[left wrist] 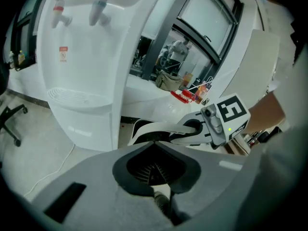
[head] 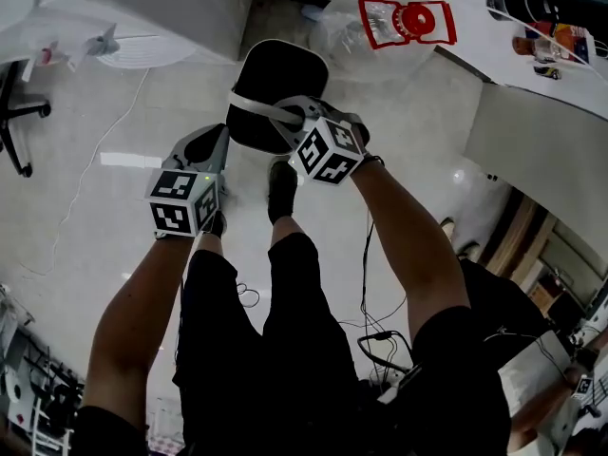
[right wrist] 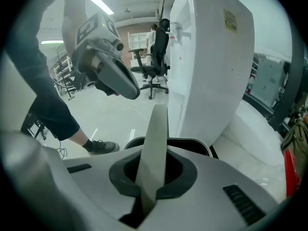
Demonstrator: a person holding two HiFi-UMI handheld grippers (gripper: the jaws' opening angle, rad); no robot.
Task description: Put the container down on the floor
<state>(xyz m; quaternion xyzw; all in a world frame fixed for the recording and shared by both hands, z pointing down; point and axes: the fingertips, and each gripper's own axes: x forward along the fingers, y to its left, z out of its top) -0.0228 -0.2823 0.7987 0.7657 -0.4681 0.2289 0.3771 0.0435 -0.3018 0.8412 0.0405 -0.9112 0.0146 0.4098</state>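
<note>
Tongs: two, one in each of my hands, each with a marker cube.
Right tongs: jaws closed tight on the white handle, which runs up between them as a flat strip.
Left tongs: jaws together as far as I can see, nothing in them; they sit just left of the right pair, apart from it and from the handle.
Container: one, black with a white rim, hanging from its handle just beyond the tips of my right tongs, clear of the floor.
Handle: one, arching across the container's open top.
Water dispenser: one, white, standing ahead of my left tongs and close beside the container.
Taps: two on the dispenser, one red and one blue.
Shoe: one plainly seen, on the floor below and between the two tongs.
Office chair: one, black, well beyond my right tongs.
</note>
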